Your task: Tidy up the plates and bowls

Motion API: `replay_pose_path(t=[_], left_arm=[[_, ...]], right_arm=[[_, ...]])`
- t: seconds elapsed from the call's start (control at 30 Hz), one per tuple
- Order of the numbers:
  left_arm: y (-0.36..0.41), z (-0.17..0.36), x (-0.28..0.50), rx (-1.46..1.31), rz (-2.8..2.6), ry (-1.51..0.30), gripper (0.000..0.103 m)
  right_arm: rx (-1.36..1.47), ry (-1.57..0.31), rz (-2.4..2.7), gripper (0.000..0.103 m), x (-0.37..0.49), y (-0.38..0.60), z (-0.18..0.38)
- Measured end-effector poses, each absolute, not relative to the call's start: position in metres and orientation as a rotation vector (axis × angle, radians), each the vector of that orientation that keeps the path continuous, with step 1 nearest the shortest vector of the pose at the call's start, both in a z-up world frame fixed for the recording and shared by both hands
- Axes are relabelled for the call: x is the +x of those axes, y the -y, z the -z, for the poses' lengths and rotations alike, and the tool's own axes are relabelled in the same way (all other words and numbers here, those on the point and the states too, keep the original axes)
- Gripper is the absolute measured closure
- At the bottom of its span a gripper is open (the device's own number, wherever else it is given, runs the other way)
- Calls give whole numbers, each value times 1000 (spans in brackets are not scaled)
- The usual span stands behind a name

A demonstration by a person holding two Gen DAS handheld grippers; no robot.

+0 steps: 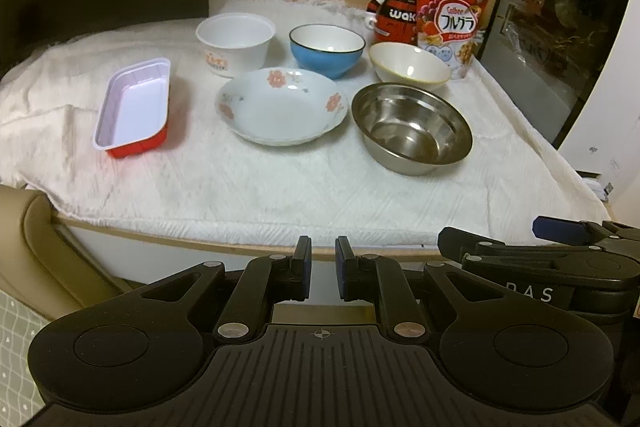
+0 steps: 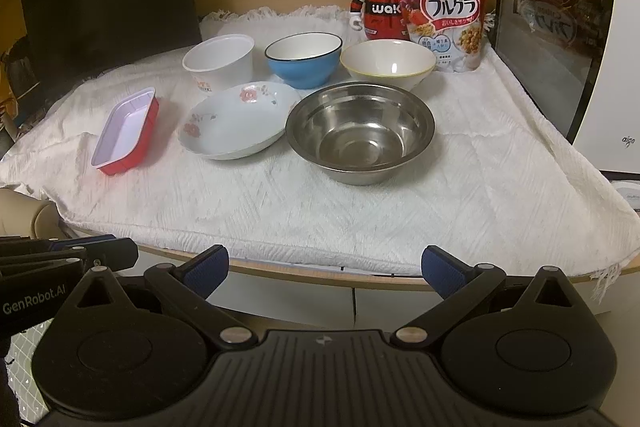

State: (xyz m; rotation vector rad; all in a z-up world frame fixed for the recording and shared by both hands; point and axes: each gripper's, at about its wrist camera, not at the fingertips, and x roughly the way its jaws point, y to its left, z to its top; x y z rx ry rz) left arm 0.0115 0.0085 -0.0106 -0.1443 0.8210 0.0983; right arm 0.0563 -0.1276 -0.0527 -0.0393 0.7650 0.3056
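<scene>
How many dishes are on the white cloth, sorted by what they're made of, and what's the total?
Ceramic: 3, the blue bowl, the cream bowl and the flowered plate
Steel: 1, the metal bowl
Disposable: 2, the white cup and the red tray
Total: 6

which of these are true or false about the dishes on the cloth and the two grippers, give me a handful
1. The steel bowl is empty. True.
2. The blue bowl sits stacked inside the cream bowl. False: they stand side by side, each on the cloth.
3. The right gripper has its jaws wide apart, holding nothing. True.
4. The left gripper grips the flowered plate. False: it is shut on nothing, short of the table.
5. The red tray lies to the right of the steel bowl. False: it lies far left.
</scene>
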Motion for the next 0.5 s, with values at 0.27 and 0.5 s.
replay_pose_path(t=[0.27,0.5], left_arm=[[-10,12,14,-147,-102,-828,88],[-11,13,15,-150,-106,-832,88]], right_arm=[[-36,-775,-308,1,59,127,54],[-39,-778,-308,1,60,126,55]])
